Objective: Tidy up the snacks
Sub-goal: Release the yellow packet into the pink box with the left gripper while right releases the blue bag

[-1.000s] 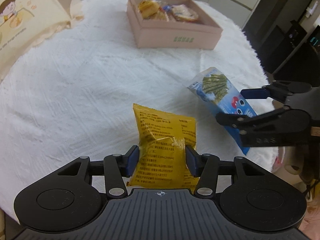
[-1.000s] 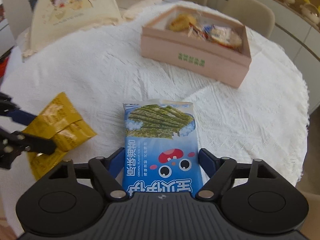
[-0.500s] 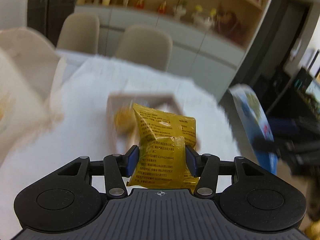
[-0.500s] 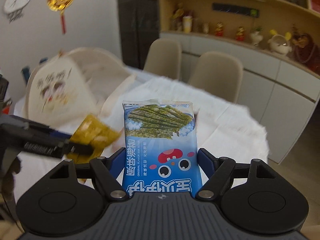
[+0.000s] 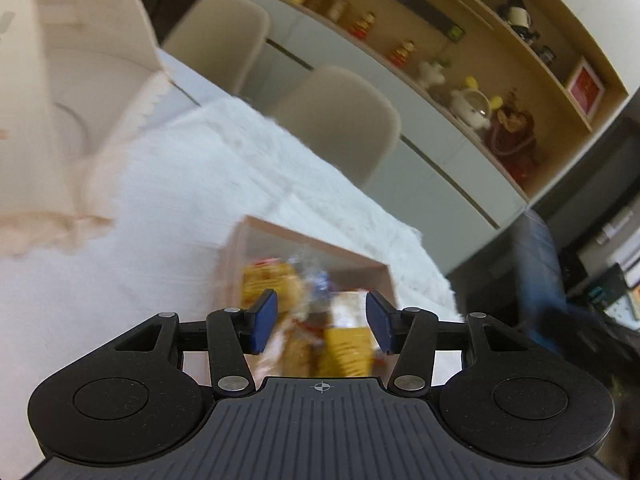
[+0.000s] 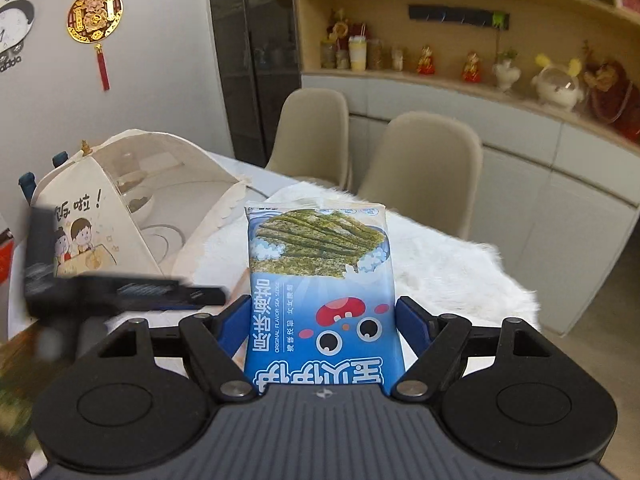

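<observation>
The left gripper gapes above the blurred box of snacks; the right gripper clamps the seaweed packet, its bottom hidden.

A white textured cloth covers the worktop. A mesh food cover with a cartoon print stands on its left part. Two beige chairs stand behind the worktop. A wall shelf carries figurines and jars. A red-and-gold ornament hangs on the wall.
</observation>
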`<state>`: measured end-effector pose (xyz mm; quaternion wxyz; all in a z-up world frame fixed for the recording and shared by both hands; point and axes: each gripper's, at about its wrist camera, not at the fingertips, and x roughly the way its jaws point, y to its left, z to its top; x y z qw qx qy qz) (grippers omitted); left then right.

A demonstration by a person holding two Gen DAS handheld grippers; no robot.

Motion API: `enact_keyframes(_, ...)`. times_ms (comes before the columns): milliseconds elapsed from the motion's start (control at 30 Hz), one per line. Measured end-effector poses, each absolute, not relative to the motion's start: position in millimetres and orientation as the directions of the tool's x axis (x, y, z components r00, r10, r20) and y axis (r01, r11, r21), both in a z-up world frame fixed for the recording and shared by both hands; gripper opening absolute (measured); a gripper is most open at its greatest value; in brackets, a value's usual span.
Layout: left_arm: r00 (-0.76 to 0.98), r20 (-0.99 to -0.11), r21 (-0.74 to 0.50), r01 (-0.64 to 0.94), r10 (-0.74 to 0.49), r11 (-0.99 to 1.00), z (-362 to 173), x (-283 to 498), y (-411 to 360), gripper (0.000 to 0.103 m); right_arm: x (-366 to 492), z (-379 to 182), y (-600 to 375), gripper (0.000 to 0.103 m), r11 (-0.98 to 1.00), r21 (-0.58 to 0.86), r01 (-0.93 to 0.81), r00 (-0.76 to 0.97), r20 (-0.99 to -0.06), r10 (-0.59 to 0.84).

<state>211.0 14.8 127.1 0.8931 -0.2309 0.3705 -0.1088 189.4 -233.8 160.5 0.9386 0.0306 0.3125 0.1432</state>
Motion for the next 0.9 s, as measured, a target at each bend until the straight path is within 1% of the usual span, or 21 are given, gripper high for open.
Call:
enact_keyframes(100, 0.715, -0.601, -0.506, 0.004, -0.356, 0.863, 124, 180, 25, 0.054, 234, 128, -210, 0.083, 0.957, 0.160, -0.241, 0.712, -0.641, 0.286)
enact_keyframes(200, 0.725, -0.599, -0.504, -0.012, -0.340, 0.864, 118, 153, 28, 0.054, 248, 103, -202, 0.083, 0.965, 0.154, -0.213, 0.703, -0.662, 0.261)
enact_keyframes(333, 0.743, -0.580, -0.493, 0.007, -0.335, 0.870, 121, 129, 26, 0.054, 240, 96, -209, 0.083, 0.939, 0.259, -0.225, 0.692, -0.637, 0.341)
enact_keyframes(400, 0.743, -0.576, -0.474, 0.038, -0.342, 0.880, 126, 126, 19, 0.054, 232, 100, -212, 0.084, 0.943, 0.258, -0.209, 0.716, -0.617, 0.327)
enact_keyframes(467, 0.748, -0.577, -0.427, 0.068, -0.330, 0.902, 134, 125, 11, 0.047, 226, 106, -214, 0.085, 0.949, 0.246, -0.197, 0.753, -0.582, 0.308)
enact_keyframes(533, 0.753, -0.579, -0.371, 0.097, -0.311, 0.924, 143, 123, 1, 0.026, 230, 113, -214, 0.086, 0.951, 0.243, -0.193, 0.778, -0.553, 0.299)
enact_keyframes(567, 0.756, -0.579, -0.352, 0.106, -0.305, 0.930, 147, 121, -3, 0.023, 238, 114, -210, 0.086, 0.950, 0.239, -0.200, 0.757, -0.578, 0.305)
enact_keyframes(633, 0.761, -0.575, -0.331, 0.120, -0.301, 0.936, 154, 116, -9, 0.023, 256, 108, -199, 0.086, 0.935, 0.247, -0.256, 0.667, -0.654, 0.356)
enact_keyframes(667, 0.762, -0.575, -0.317, 0.129, -0.298, 0.940, 156, 114, -11, 0.023, 259, 105, -196, 0.086, 0.934, 0.241, -0.263, 0.657, -0.664, 0.356)
enact_keyframes(733, 0.754, -0.589, -0.286, 0.141, -0.290, 0.948, 158, 111, -17, 0.021, 256, 105, -193, 0.086, 0.946, 0.216, -0.243, 0.695, -0.641, 0.325)
enact_keyframes(833, 0.735, -0.612, -0.288, 0.137, -0.292, 0.948, 157, 108, -17, 0.017, 241, 107, -203, 0.086, 0.944, 0.264, -0.199, 0.722, -0.612, 0.323)
enact_keyframes(900, 0.732, -0.619, -0.284, 0.128, -0.284, 0.950, 158, 104, -19, 0.016, 221, 113, -208, 0.086, 0.953, 0.248, -0.177, 0.738, -0.607, 0.295)
